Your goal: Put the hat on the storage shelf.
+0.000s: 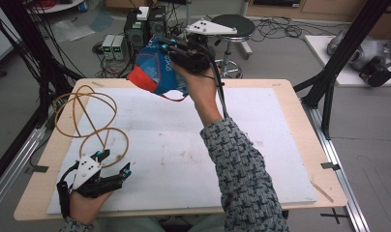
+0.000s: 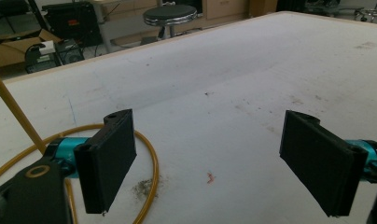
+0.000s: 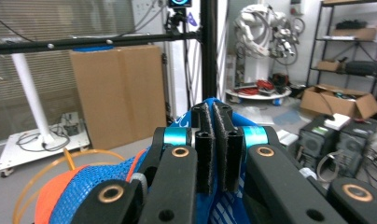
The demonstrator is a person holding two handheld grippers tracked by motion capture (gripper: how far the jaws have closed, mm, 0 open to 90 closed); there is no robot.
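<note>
Carry step: my right claw point(image 1: 176, 50) clamped on blue-orange mesh bag point(image 1: 152, 70), raised at upper centre. Left claw point(image 1: 113, 164) released, low left on desk point(image 1: 280, 92), beside yellow hoop point(image 1: 82, 113). Next I need a set-down spot.

The left claw point(image 2: 210, 168) stands wide open over the white table point(image 2: 233, 84) — nothing between its two black pads. A yellow hoop point(image 2: 151, 161) lies on the table behind the left-hand pad, and a black stool point(image 2: 170, 15) stands beyond the far edge.

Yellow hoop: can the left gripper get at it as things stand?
Probably yes. The left gripper rests open on the table, jaws apart with nothing between them, and the yellow hoop lies right beside its left jaw, with nothing between them.
</note>
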